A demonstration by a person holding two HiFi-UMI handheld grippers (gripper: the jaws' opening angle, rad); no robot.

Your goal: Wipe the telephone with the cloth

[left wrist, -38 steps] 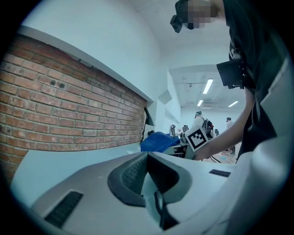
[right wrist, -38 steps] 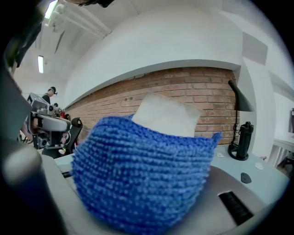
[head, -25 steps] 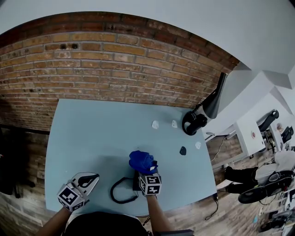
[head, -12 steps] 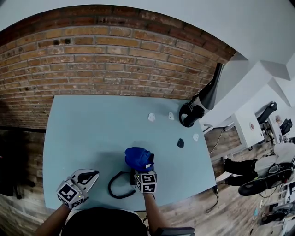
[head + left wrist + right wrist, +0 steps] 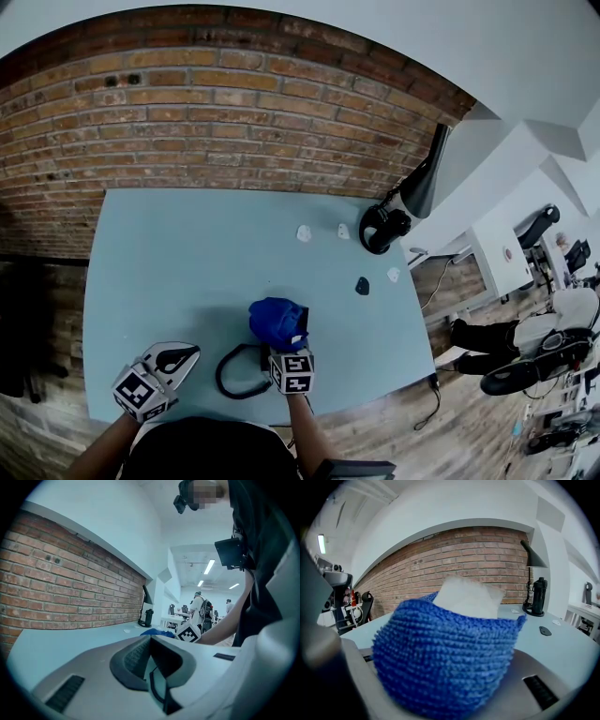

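Across the back runs a brick wall (image 5: 234, 122), and below it lies the light blue table (image 5: 187, 253), most of it bare. A black desk lamp (image 5: 405, 202) stands at the far right corner.

At the near edge, the right gripper (image 5: 286, 349) has its jaws closed on a bunched blue cloth (image 5: 277, 322), which fills the right gripper view and hides whatever is beneath it. The left gripper (image 5: 183, 357) sits well to the left, apart from the cloth. Its jaws are drawn together at the tips with nothing between them, and a gap behind the tips shows table and cord.

The telephone (image 5: 269, 360) is, by my reading, the dark body just under the cloth and the right gripper at the near edge, though only a sliver shows. Its black cord (image 5: 225, 380) loops out over the table between the two grippers. Two small white pieces (image 5: 304, 232) and a small dark piece (image 5: 362, 285) lie further off towards the lamp.

Nothing braces the telephone, so it is exposed. A firm stroke towards the person could slide it to the table edge, which is close. The cord loop could also catch on either gripper and drag the body askew. The cloth is gripped as a wad, so friction on a long pass might tug it loose or leave bare jaw scraping the telephone.
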